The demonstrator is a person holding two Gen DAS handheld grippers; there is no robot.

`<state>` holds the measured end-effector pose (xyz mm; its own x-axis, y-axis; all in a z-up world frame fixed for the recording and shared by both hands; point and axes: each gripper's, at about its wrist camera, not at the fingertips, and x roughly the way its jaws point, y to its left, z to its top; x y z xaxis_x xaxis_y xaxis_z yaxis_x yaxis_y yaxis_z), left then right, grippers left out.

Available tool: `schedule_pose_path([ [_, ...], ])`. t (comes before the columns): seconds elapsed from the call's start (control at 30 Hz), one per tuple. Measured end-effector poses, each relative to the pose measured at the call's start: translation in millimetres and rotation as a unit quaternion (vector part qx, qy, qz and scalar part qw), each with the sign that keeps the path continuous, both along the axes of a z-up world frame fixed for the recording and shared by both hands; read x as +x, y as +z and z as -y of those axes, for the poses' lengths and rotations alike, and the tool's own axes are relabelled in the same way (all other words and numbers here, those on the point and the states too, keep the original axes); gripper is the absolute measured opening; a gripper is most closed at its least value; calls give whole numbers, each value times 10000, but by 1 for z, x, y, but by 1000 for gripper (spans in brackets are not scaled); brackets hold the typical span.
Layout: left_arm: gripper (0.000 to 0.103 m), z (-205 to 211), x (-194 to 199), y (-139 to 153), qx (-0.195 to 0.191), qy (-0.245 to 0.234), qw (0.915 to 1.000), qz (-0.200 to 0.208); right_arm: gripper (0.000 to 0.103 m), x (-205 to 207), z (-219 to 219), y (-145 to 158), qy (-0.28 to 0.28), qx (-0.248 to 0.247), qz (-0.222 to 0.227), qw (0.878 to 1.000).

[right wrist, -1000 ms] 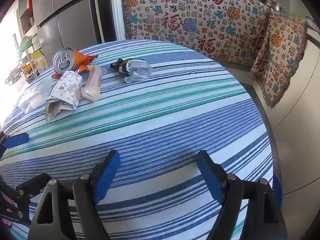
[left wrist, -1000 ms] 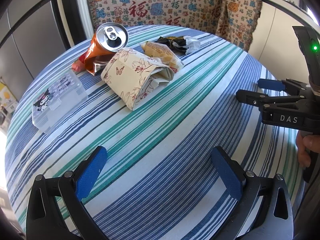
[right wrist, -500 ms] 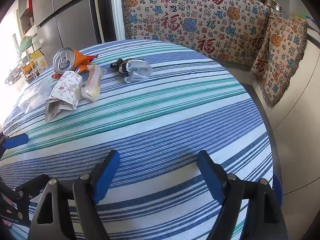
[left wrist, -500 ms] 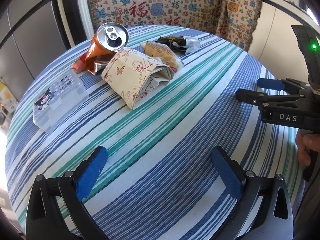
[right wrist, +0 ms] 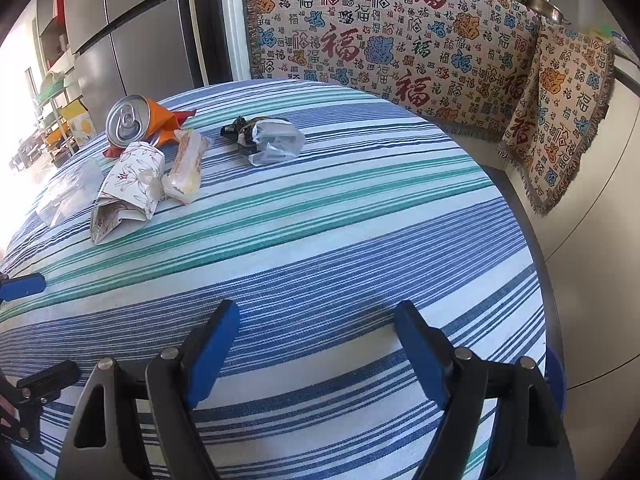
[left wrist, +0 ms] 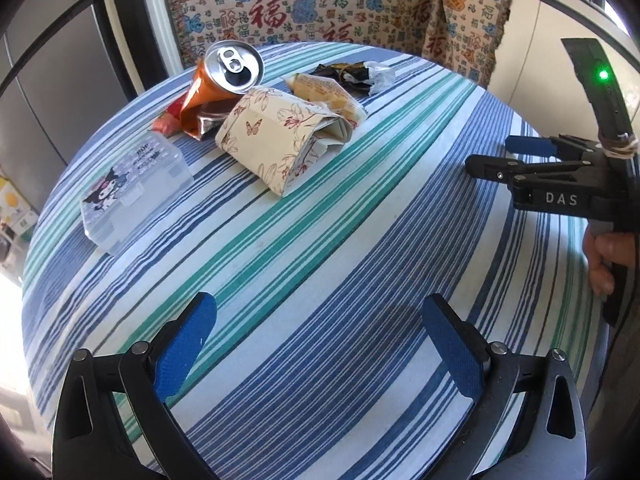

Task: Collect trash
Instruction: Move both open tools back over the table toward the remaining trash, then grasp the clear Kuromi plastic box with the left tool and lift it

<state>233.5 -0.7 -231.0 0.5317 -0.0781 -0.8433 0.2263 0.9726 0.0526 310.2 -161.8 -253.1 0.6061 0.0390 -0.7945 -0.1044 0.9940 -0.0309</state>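
Home kitchen, fridge (right wrist: pixel 132 40), clothed table (right wrist: pixel 320 220)

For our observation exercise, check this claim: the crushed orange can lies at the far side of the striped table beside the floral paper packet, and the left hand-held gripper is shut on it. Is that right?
One detail is wrong. The left hand-held gripper is open and empty over bare tablecloth, not shut on the can. The left wrist view shows it. The can does lie at the far side beside the floral paper packet.

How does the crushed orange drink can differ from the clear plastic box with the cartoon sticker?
The crushed orange metal can is dented and leans tilted with its open silver top facing the camera; the clear plastic box with the cartoon sticker is undamaged and lies flat. The can is opaque and round; the box is see-through and rectangular. Both rest on the striped tablecloth, far from either pair of tongs.
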Motion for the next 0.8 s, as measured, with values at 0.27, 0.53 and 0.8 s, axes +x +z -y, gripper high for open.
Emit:
schedule_pose_path([
  [0.27,102,-74,27,69,-51,-299,9975,644,82,0,0,0,0,2,-1,10000],
  [0.53,102,-179,114,43,-1565,675,9848,330,82,0,0,0,2,2,-2,10000],
  [0.8,102,-166,122,8,-2468,-521,9667,-429,82,0,0,0,2,4,-3,10000],
])
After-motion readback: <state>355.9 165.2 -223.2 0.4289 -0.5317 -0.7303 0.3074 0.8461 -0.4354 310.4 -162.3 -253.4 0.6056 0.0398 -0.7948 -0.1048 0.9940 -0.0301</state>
